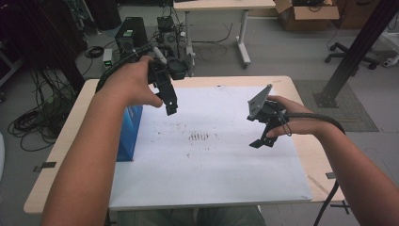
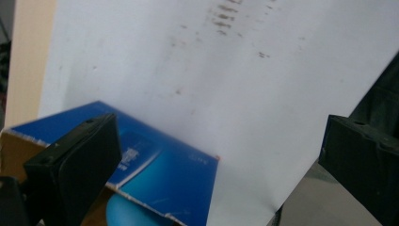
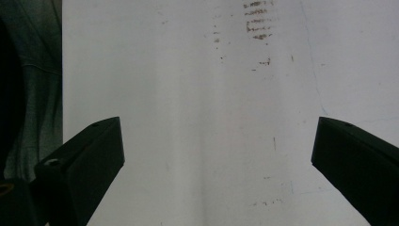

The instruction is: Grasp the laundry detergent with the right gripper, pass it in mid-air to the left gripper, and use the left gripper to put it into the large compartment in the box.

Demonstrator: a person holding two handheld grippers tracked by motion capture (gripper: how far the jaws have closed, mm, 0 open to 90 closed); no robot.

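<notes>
On the scuffed white board (image 1: 226,160), my left gripper (image 1: 171,109) and right gripper (image 1: 261,141) hang released; a glossy blue box (image 1: 130,132) sits beside the left.

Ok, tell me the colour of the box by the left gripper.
Blue, with a lighter blue patch; the box shows best in the left gripper view.
</notes>
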